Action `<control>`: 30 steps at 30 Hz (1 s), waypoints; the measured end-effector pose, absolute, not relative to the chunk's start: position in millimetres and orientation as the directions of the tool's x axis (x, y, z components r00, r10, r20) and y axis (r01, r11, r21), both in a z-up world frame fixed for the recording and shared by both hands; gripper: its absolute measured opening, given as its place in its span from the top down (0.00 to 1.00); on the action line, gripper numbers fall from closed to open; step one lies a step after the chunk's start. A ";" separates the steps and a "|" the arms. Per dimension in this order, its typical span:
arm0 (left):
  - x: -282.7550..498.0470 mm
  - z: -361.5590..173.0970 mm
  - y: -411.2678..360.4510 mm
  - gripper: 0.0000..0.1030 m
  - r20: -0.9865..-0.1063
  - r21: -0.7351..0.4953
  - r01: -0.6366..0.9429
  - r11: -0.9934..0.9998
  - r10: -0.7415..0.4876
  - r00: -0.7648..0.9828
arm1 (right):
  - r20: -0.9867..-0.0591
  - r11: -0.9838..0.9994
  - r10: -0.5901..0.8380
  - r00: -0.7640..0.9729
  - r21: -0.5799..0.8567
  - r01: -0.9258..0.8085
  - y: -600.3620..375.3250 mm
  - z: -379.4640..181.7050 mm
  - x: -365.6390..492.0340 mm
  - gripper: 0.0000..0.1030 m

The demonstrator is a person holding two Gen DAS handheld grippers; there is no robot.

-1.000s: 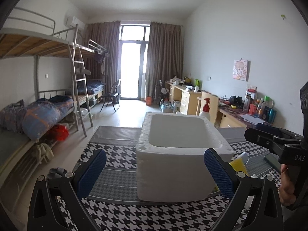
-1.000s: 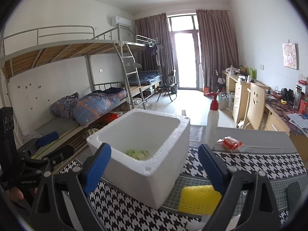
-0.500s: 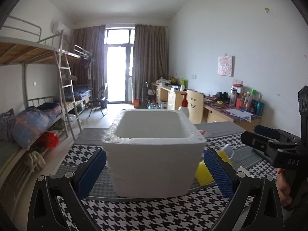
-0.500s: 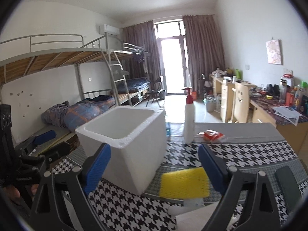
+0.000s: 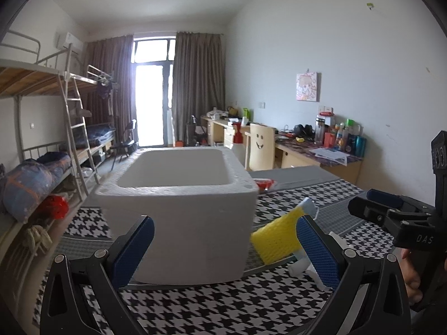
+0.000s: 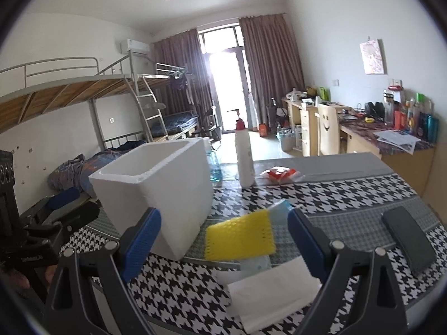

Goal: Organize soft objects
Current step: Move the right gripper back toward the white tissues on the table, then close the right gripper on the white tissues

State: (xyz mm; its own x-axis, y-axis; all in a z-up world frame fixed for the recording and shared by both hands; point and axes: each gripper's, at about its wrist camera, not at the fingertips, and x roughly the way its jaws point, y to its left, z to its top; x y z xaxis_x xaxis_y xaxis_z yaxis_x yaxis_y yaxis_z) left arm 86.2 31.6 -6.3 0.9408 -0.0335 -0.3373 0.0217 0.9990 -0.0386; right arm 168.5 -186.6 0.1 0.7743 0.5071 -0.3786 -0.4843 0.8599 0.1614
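A white foam box (image 5: 178, 209) stands on the houndstooth table, right in front of my left gripper (image 5: 225, 227), which is open and empty. In the right wrist view the box (image 6: 162, 192) is at the left and its inside is hidden. A yellow mesh sponge (image 6: 240, 236) lies tilted on a pale blue object (image 6: 257, 263), just beyond my right gripper (image 6: 223, 223), which is open and holds nothing. A white folded cloth (image 6: 271, 290) lies near its right finger. From the left wrist, the sponge (image 5: 276, 237) sits right of the box.
A white pump bottle (image 6: 244, 153) and a red packet (image 6: 280, 173) stand behind the sponge. A dark flat case (image 6: 409, 240) lies at the right. The left gripper (image 6: 50, 217) is left of the box. Bunk beds, desks and a chair are beyond the table.
Both cameras have dropped lower toward the table. The right gripper has come closer to the yellow sponge, and the box's inside has gone out of sight. The left view has swung right.
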 end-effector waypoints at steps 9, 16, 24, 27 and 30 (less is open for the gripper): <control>94.6 -16.6 11.7 0.01 -0.365 -0.045 0.102 0.994 -0.112 0.924 | -0.414 0.897 0.441 0.796 0.169 -0.409 -211.8 -13.8 163.8 0.09; 103.0 -28.5 -8.6 0.01 -0.401 -0.032 0.156 0.987 -0.156 0.903 | -0.444 0.913 0.407 0.799 0.168 -0.372 -222.7 -23.3 162.0 0.09; 114.5 -41.4 -21.8 0.01 -0.449 -0.029 0.188 0.982 -0.181 0.875 | -0.486 0.920 0.388 0.783 0.150 -0.363 -225.7 -35.6 162.7 0.09; 120.2 -47.3 -26.5 0.01 -0.473 -0.030 0.201 0.979 -0.191 0.860 | -0.500 0.920 0.386 0.775 0.150 -0.361 -227.9 -39.7 163.5 0.09; 124.6 -53.1 -30.3 0.01 -0.490 -0.027 0.205 0.978 -0.192 0.850 | -0.508 0.919 0.388 0.769 0.149 -0.365 -228.5 -42.7 163.3 0.09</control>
